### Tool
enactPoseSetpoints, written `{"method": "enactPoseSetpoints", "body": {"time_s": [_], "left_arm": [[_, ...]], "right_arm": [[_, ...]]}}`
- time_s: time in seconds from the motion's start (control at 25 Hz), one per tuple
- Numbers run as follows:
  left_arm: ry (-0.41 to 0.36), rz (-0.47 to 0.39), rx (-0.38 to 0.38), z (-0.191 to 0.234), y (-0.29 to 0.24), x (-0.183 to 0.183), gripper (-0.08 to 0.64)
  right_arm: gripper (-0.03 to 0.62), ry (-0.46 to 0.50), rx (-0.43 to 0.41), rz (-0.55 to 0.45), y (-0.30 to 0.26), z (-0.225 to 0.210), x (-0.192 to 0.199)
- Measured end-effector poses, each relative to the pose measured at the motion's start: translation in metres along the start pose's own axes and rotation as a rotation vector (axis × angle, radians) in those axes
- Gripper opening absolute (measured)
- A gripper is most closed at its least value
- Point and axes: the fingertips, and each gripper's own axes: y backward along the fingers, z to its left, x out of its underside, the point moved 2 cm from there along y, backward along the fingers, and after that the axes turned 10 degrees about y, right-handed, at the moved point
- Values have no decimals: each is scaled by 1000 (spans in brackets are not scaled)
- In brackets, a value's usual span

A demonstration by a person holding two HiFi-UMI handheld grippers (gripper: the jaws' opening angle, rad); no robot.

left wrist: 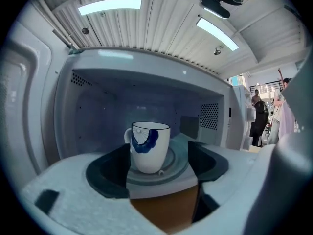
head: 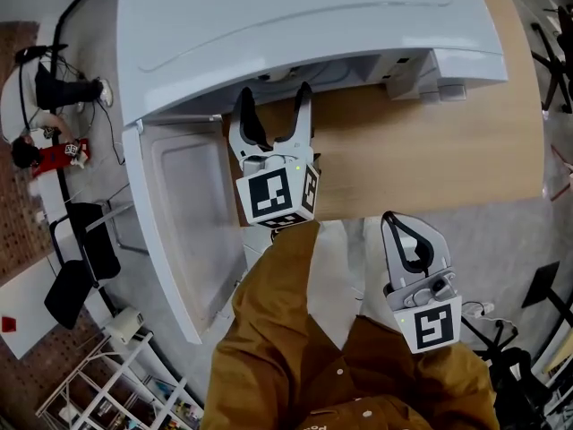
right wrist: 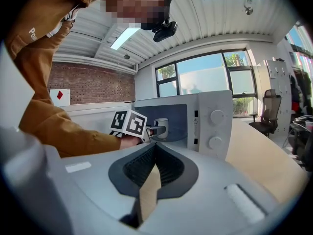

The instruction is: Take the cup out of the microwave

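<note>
A white cup (left wrist: pixel 149 147) with a blue flower pattern stands upright on the glass turntable (left wrist: pixel 176 166) inside the open white microwave (head: pixel 304 34). My left gripper (head: pixel 274 97) is at the oven's opening, open, its jaws spread wider than the cup. The left gripper (left wrist: pixel 159 169) points at the cup, which stands a little beyond the fingertips, untouched. In the right gripper view the cup (right wrist: pixel 161 127) shows just past the left gripper's marker cube (right wrist: pixel 128 123). My right gripper (head: pixel 394 220) hangs off the table's near edge, shut and empty. The right gripper (right wrist: pixel 154 148) has its jaws meeting at the tips.
The microwave door (head: pixel 183 231) swings open to the left, beside my left arm. The oven sits on a wooden table (head: pixel 430 141). Its control panel with two knobs (right wrist: pixel 215 116) is right of the cavity. A person (left wrist: pixel 257 121) stands far off; chairs and a shelf (head: pixel 98 365) are on the floor.
</note>
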Motion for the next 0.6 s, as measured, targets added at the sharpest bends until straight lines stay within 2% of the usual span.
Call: {"method": "enactPoseSetpoints", "body": {"time_s": [0.32, 0.6], "left_arm": [[-34, -2, -26, 10, -34, -7, 393], [-44, -3, -36, 14, -57, -10, 402]], "right_arm": [[6, -13, -51, 7, -8, 17, -2], [6, -13, -73, 10, -9, 15, -4]]}}
